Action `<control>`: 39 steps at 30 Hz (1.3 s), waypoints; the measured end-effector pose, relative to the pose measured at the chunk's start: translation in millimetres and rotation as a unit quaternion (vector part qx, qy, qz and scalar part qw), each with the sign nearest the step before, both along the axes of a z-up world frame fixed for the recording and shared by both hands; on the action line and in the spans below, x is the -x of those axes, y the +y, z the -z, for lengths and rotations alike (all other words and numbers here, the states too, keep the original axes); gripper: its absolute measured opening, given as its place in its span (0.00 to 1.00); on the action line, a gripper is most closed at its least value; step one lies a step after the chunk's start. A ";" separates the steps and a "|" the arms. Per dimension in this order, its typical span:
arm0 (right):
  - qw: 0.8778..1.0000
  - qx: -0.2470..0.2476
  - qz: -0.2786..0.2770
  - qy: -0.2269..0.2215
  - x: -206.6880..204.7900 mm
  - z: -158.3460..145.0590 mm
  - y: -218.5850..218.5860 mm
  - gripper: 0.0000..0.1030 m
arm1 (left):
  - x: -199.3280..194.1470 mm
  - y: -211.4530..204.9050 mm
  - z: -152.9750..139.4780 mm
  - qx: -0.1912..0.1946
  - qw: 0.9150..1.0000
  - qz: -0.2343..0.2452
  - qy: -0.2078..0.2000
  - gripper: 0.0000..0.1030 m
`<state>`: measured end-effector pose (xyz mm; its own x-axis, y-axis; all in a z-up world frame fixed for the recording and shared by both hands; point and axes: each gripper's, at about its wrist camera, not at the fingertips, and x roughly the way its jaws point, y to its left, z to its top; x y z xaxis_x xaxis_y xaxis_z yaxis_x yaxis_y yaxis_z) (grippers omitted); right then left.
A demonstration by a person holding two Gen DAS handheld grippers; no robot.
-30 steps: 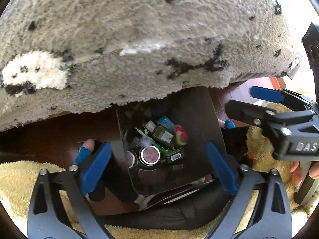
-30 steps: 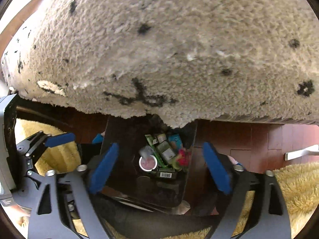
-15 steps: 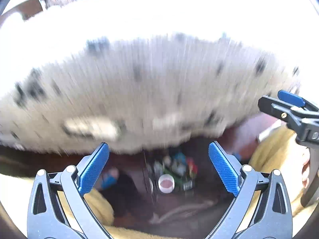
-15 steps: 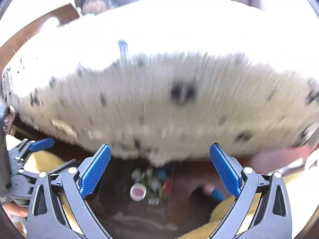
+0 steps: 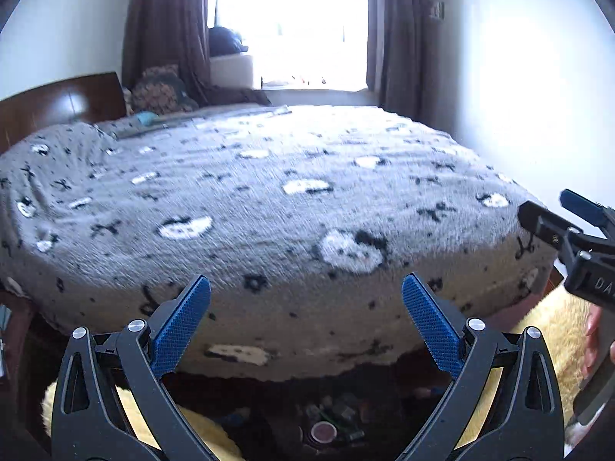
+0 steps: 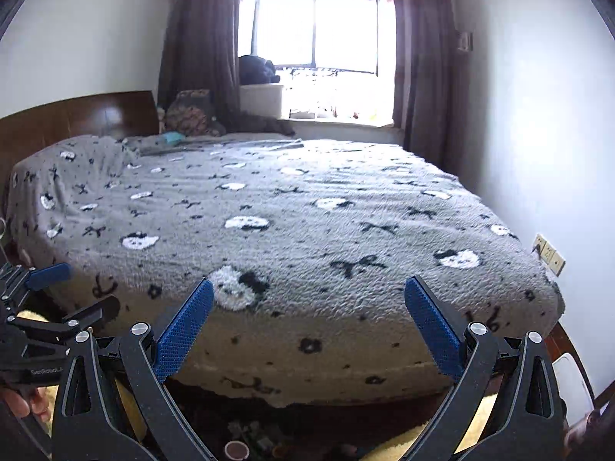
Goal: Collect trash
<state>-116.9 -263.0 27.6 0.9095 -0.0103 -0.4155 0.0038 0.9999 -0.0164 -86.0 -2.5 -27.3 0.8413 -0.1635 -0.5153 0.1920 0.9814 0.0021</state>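
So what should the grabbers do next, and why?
Probably tilt back down toward the trash bin. Both the left gripper and right gripper are open and empty, pointing at the bed, where no trash shows.

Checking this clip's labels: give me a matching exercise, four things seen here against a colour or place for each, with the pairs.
Things:
1. bedspread
2. headboard
3. curtains
4. trash

Descriptions:
A. glossy brown wood, left of the bed
B. grey with white and black patterns
C. on the floor at the foot of the bed
D. dark, hanging either side of the window

Pairs: 1-B, 2-A, 3-D, 4-C
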 end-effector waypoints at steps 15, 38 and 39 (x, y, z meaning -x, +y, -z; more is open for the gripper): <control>1.000 0.005 0.015 -0.018 11.9 -14.2 -12.0 0.97 | 8.3 6.2 -26.8 -0.003 0.999 -0.026 -0.047 0.92; 1.000 0.003 0.018 -0.014 9.1 -9.6 -7.7 0.97 | 8.4 6.0 -24.2 -0.004 0.998 -0.027 -0.048 0.92; 1.000 0.002 0.017 -0.014 9.2 -9.7 -7.6 0.97 | 8.5 6.0 -24.2 -0.004 0.998 -0.028 -0.049 0.92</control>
<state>-126.1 -270.6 37.3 0.9198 -0.0436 -0.3900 0.0389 0.9990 -0.0202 -94.5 3.4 -3.2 0.8950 -0.1116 -0.4318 0.1361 0.9904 0.0261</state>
